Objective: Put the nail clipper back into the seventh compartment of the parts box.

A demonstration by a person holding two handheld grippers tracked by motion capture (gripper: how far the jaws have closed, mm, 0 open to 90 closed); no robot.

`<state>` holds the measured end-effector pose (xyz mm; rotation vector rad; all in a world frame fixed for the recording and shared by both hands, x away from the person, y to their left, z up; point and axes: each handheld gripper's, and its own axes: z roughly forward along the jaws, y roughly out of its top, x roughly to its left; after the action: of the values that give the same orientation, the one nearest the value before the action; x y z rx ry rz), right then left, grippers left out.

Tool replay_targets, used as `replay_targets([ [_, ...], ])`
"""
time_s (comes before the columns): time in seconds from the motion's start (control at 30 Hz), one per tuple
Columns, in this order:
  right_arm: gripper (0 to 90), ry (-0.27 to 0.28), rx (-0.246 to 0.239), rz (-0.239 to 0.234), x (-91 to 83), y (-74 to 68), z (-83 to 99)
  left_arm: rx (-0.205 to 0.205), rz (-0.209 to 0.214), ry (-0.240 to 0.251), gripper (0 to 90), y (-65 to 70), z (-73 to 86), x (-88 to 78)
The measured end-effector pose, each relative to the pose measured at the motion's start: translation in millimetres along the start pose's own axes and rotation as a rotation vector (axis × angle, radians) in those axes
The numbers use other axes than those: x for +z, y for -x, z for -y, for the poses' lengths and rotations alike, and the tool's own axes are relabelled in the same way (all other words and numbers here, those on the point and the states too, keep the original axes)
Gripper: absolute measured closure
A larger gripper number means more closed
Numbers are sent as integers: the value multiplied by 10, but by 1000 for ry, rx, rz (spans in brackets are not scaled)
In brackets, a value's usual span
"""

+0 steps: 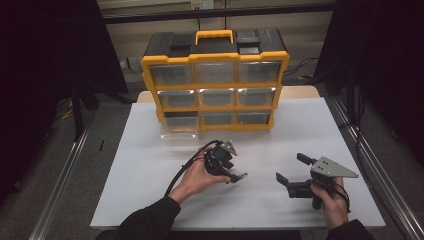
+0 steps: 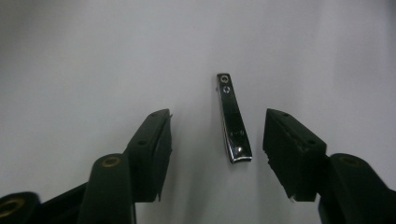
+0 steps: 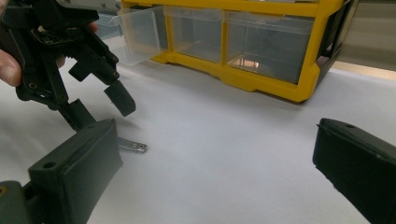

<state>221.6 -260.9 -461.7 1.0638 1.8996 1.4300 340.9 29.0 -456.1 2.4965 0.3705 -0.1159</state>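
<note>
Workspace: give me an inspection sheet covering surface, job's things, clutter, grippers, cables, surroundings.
Surface: white table top, bare around the work.
Job's things: metal nail clipper lying flat on the table; yellow drawer organizer at the far edge, its bottom-left clear drawer pulled out.
Clutter: nothing seen.
Grippers: left gripper angled down over the nail clipper, which lies between the jaws, untouched; right gripper held over the table, jaws wide, nothing between them.
Cables: black cable trails from the left gripper back past the hand.
Surroundings: dark, metal rails along both sides of the table.
</note>
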Motion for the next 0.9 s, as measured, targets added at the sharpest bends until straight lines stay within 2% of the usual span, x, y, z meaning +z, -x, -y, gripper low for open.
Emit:
replay_targets([
  [0.03, 5, -1, 0, 2, -1, 4, 1, -9, 13, 7, 446, 7, 5, 16],
  [0.07, 5, -2, 2, 2, 0, 6, 2, 18, 23, -20, 469, 2, -1, 17],
  [0.1, 5, -3, 2, 2, -1, 6, 2, 0, 23, -4, 470, 31, 4, 46],
  [0.13, 5, -3, -1, 1, 0, 4, 2, 13, 21, -22, 471, 33, 2, 56],
  [0.17, 5, -2, -3, 0, 0, 4, 1, 5, 28, -42, 481, 40, -2, 69],
  [0.2, 5, -2, -3, -2, -1, 1, 1, 20, 26, -55, 493, 29, -5, 71],
  [0.23, 5, -2, -4, -3, 0, -1, 0, 2, 19, -39, 505, 34, -3, 77],
  [0.4, 5, -2, 1, -4, -2, 0, 0, 14, 15, -43, 553, 17, -2, 78],
  [0.47, 5, -2, -3, -5, -1, 3, 1, 35, 9, -56, 567, 25, -9, 78],
  [0.63, 4, -2, -2, -5, 1, -3, 0, 44, -15, -54, 599, 46, -10, 91],
  [0.7, 4, -4, 0, -5, 3, -7, 0, 64, -22, -70, 615, 42, -16, 83],
  [0.77, 4, -6, -1, -6, 8, -8, 1, 60, -33, -67, 636, 54, -18, 89],
  [0.87, 4, -6, -2, -8, 15, -8, 1, 76, -48, -77, 637, 72, -32, 96],
  [0.9, 4, -6, -6, -8, 17, -5, 2, 76, -40, -79, 638, 76, -38, 99],
])
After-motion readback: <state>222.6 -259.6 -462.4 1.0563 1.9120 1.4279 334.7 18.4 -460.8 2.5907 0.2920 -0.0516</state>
